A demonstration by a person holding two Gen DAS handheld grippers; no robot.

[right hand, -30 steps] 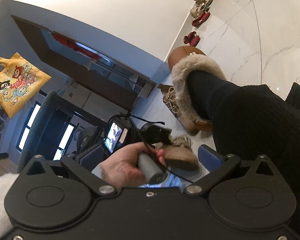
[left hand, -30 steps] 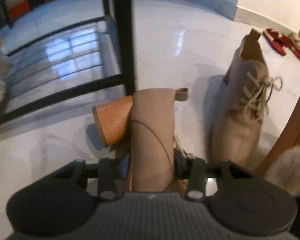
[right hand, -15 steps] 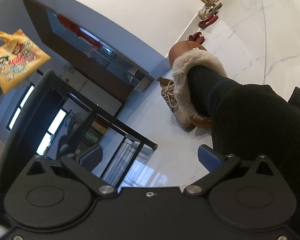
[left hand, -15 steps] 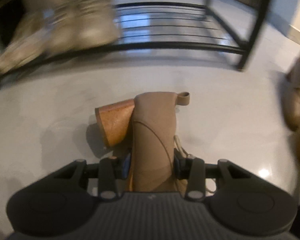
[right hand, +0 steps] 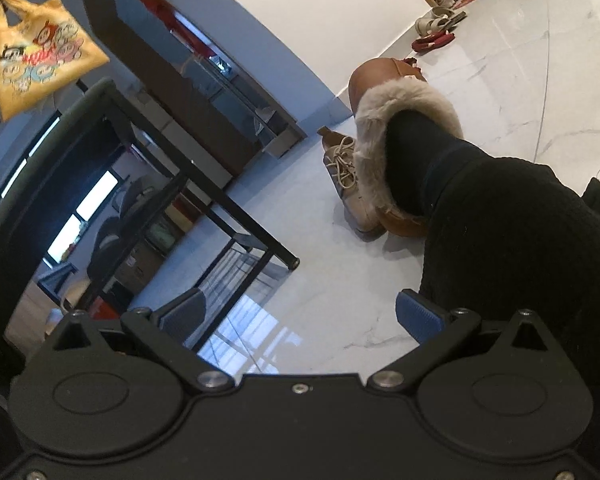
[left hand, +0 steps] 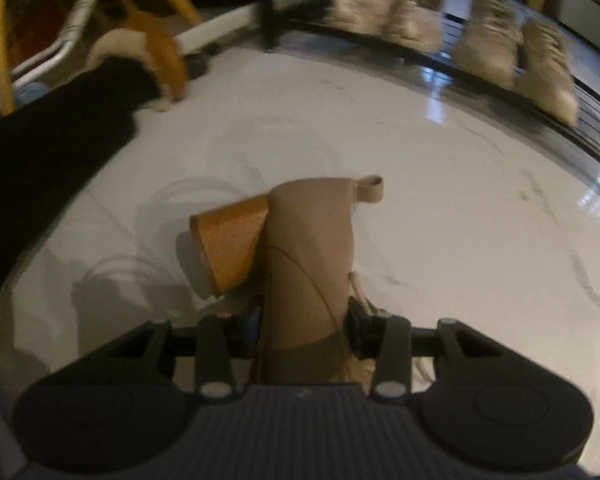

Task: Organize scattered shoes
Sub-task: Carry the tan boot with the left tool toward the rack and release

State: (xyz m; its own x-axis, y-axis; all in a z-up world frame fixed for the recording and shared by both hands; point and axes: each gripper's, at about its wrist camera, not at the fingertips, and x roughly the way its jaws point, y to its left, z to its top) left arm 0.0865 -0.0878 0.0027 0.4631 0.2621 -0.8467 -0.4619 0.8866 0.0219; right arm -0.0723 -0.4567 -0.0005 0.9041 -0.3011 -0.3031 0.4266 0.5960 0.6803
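The left tool (left hand: pixel 303 316) is holding a tan suede ankle boot (left hand: pixel 308 264) by its upper shaft, one pad pressing each flank, and its jaws have just been easing slightly wider with the boot between them. The boot is hanging above the pale floor (left hand: pixel 460 240), projecting toward twelve o'clock from the tool, with its wooden block heel (left hand: pixel 230 246) sticking out toward ten o'clock and the pull loop (left hand: pixel 370 189) at the far end near one o'clock.

The suede is looking soft and compressible, so the shaft is likely giving under the pads, while the heel and sole are probably the stiff, weighty part; that weight is sitting forward of the grip and is apt to make the boot pivot. A hold lower, nearer the ankle seam, would seem steadier.

Pairs of light shoes (left hand: pixel 500 46) are sitting on the black shoe rack (left hand: pixel 588 120) from twelve to two o'clock, well apart from the held boot.

The right tool (right hand: pixel 302 314) is standing wide with nothing between its pads. Its view is showing the matching laced boot (right hand: pixel 350 184) lying on the floor at about twelve o'clock, touching the person's fur-trimmed boot (right hand: pixel 404 120).
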